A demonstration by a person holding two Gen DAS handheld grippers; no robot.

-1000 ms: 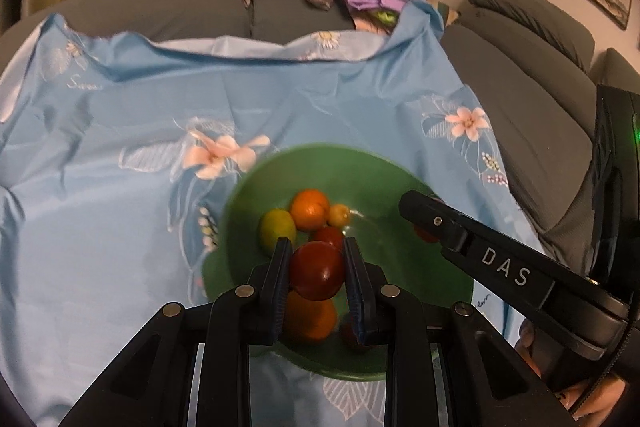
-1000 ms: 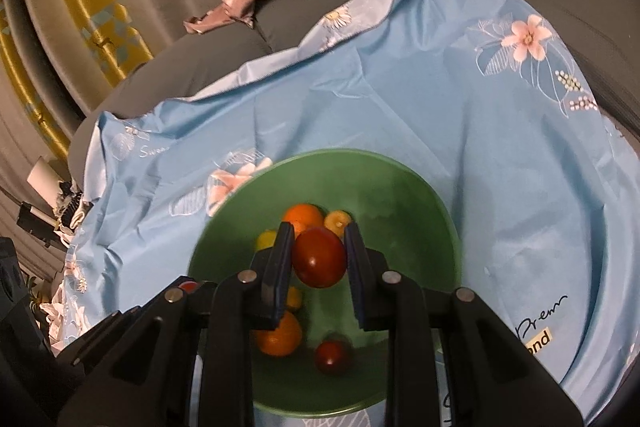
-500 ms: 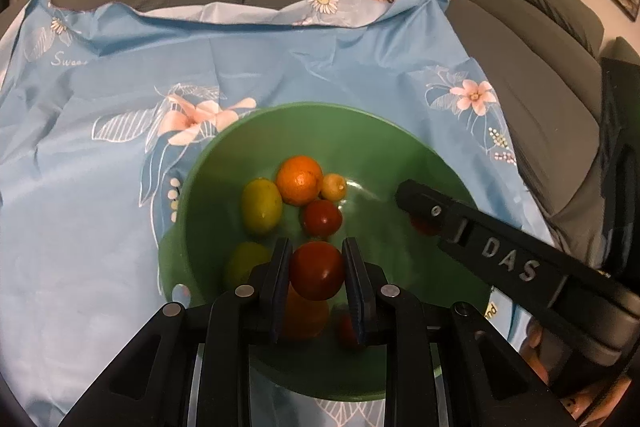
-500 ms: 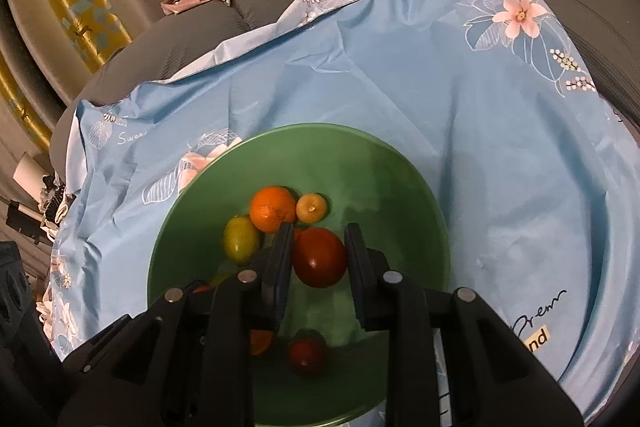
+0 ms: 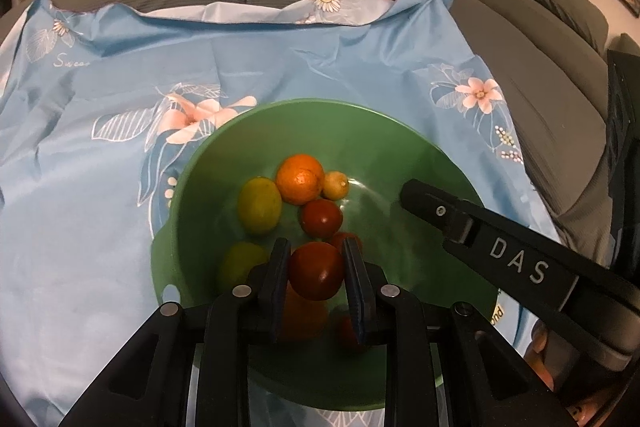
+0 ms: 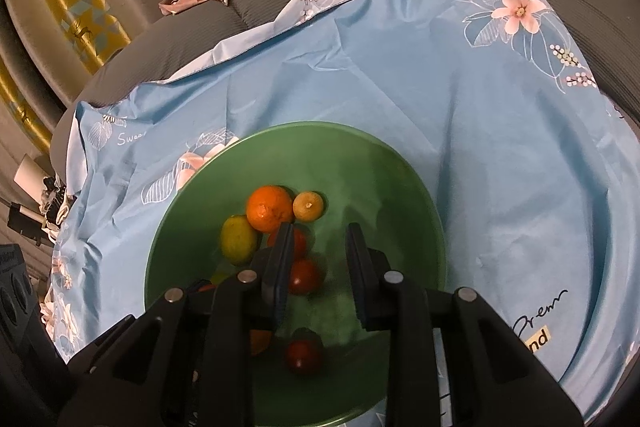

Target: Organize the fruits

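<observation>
The right gripper (image 5: 520,263) has "DAS" on its side in pale letters. The blue floral cloth (image 6: 400,75) says "Swee…" in white script, plus a cut-off "Prem" and "nd" near its edge.

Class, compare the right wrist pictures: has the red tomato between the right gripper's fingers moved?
Yes. It has dropped out of the right gripper into the green bowl; it is probably the red tomato now lying just nearer the camera than the orange.

Both views are dim, lit by warm indoor light. A small glare spot sits on the orange (image 5: 301,179) in the green bowl (image 5: 360,131). Fisheye bending curves the edges, with black corners. Near fruit behind the left gripper (image 5: 317,277) looks soft and shadowed.
</observation>
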